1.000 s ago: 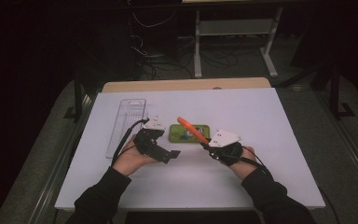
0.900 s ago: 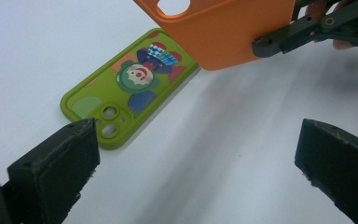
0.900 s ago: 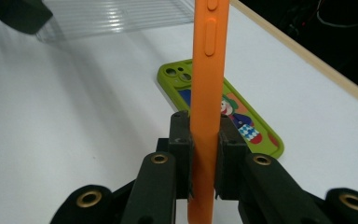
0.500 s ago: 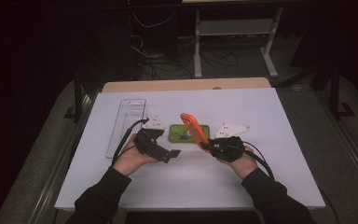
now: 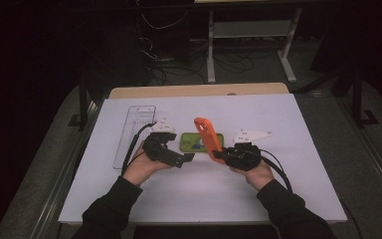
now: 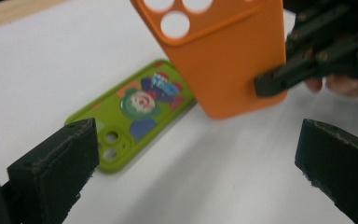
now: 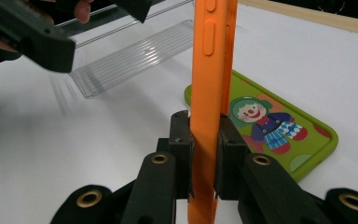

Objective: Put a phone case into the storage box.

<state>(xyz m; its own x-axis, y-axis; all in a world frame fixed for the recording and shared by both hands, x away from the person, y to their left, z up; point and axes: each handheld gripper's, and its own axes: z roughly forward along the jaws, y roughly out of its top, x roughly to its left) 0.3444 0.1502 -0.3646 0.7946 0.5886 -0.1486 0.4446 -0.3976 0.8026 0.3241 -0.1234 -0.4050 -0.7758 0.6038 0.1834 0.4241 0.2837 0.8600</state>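
Now, at a white table (image 5: 278, 189), I use the green phone case (image 5: 194, 141) lying flat at its middle as my landmark. Left of it sits a clear plastic tray (image 5: 132, 134). Just right of it and lifted above the table, an orange phone case (image 5: 208, 139) stands tilted, its lower end pinched between the closed jaws of my right gripper (image 7: 204, 154). My left gripper (image 5: 189, 158) hovers near the green case, jaws spread wide and empty. I judge the orange case light, thin and bendy, best gripped across its flat faces near an edge
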